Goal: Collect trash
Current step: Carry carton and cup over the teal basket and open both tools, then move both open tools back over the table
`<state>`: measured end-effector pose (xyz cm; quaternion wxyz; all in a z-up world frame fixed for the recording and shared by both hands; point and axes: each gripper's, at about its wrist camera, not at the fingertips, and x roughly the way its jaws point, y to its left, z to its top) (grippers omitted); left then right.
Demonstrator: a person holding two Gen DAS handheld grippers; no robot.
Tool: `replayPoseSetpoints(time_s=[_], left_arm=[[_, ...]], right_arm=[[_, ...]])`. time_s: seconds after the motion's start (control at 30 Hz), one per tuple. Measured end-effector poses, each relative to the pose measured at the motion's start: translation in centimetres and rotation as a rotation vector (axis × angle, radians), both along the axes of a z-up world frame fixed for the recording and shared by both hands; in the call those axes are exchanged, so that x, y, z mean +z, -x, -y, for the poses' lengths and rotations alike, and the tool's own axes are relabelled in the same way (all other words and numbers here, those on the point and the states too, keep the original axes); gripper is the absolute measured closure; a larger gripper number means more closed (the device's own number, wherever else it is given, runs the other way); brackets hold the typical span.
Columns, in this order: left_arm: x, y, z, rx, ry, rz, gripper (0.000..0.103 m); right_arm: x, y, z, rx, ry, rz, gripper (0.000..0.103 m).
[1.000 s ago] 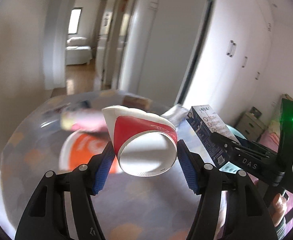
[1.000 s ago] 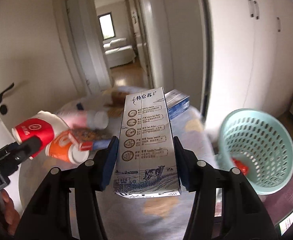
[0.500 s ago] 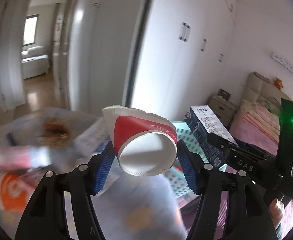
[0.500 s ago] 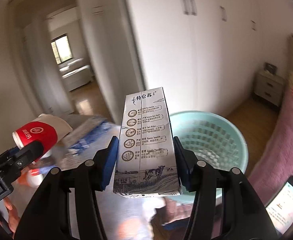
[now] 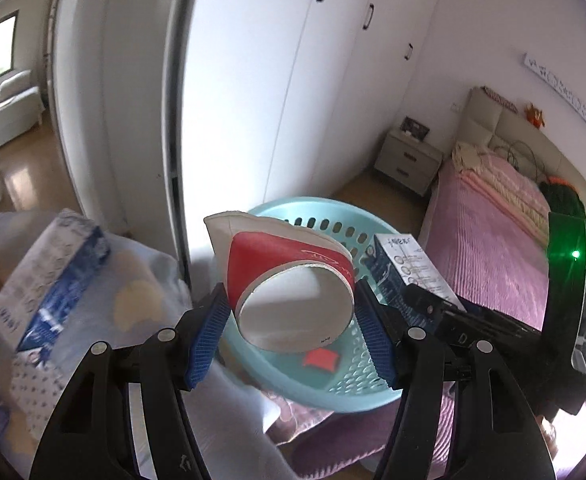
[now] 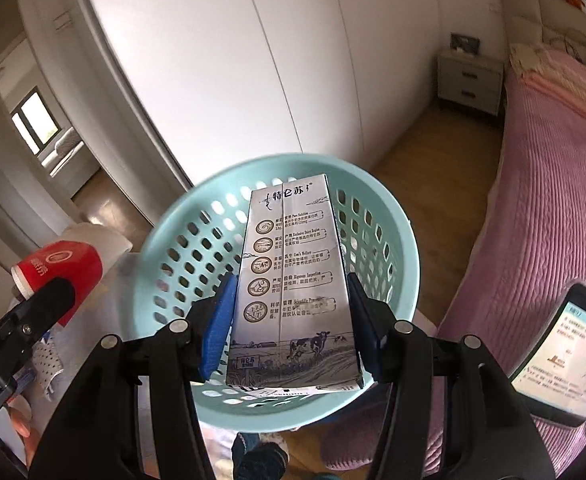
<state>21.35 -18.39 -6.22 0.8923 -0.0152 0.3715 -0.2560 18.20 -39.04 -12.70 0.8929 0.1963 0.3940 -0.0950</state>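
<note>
The left gripper point(image 5: 293, 320) clamps a red-and-white paper cup point(image 5: 289, 292) between its blue pads, the cup lying sideways with its base toward the camera, in front of the pale blue basket point(image 5: 325, 388). The left wrist view alone shows a red scrap point(image 5: 321, 360) on the basket floor and a blue-and-white box point(image 5: 53, 276) on the cloth-covered table point(image 5: 141, 280) at left. The right gripper point(image 6: 293, 320) grips a milk carton point(image 6: 293, 292) upright over the basket's mouth (the carton hides the basket floor here). Only the right wrist view shows the lit phone screen point(image 6: 565, 352) on the pink bed point(image 6: 553, 200).
</note>
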Motion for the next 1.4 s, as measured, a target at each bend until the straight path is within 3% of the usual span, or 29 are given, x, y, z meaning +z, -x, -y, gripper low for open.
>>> replayPoseSetpoints(time_s=[0.23, 0.33, 0.57, 0.73, 1.03, 1.4], left_arm=[[-1.1, -1.1, 1.9, -0.037, -0.01, -0.019, 0.04], [-1.4, -1.0, 2.1, -0.055, 0.003, -0.019, 0.029], [-1.9, 0.1, 0.2, -0.025, 0.003, -0.034, 0.029], [-0.7, 1.4, -2.0, 0.017, 0.027, -0.026, 0.029], [3.0, 5.9, -8.8, 0.116, 0.087, 0.042, 0.029], [6.3, 11.3, -22.0, 0.379, 0.116, 0.14, 0.029]], right_arm=[[-1.2, -0.6, 1.8, -0.025, -0.029, -0.014, 0.051], [-1.2, -0.2, 1.9, -0.024, -0.031, -0.011, 0.051], [0.2, 0.9, 1.1, -0.006, -0.031, 0.015, 0.051], [1.7, 2.0, -0.3, 0.026, -0.029, 0.049, 0.051], [4.8, 3.5, -5.8, 0.146, -0.016, 0.125, 0.051], [7.3, 4.3, -16.5, 0.406, 0.033, 0.194, 0.051]])
